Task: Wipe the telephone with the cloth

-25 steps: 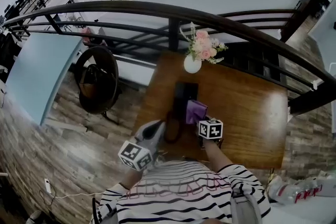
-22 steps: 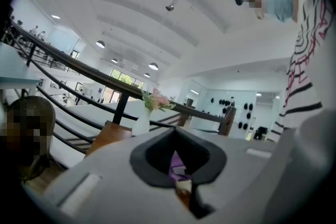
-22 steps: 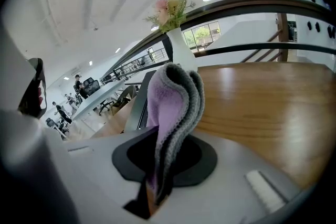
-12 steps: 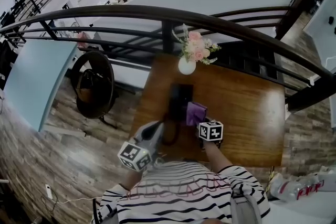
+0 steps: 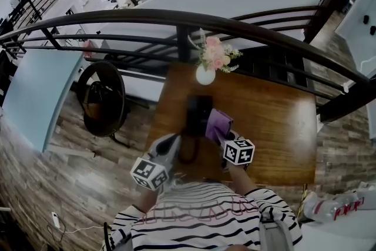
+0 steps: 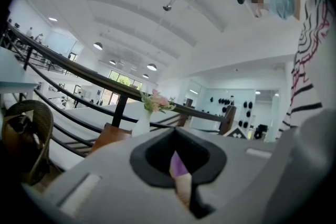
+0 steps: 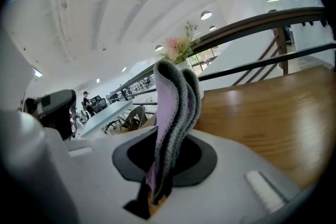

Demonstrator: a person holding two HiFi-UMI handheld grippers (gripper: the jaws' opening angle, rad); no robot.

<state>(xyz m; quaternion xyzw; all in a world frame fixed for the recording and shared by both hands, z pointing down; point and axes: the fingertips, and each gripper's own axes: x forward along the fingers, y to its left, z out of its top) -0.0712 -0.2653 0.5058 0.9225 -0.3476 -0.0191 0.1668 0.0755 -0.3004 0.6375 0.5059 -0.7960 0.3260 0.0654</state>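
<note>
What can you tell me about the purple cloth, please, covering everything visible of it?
The cloth is lilac with a greyer side, soft and terry-like, folded in several layers. The right tongs are shut on one edge, and the folds stand up out of them. In the head view it appears to rest on the right side of the black telephone on the wooden table.

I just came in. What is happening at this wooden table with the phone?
A person holds a gripper in each hand over a wooden table. The right gripper is shut on a purple cloth and holds it at the right side of the black telephone. The left gripper is at the telephone's near left side, jaws together, gripping nothing that shows. A vase of flowers stands behind the telephone.
</note>
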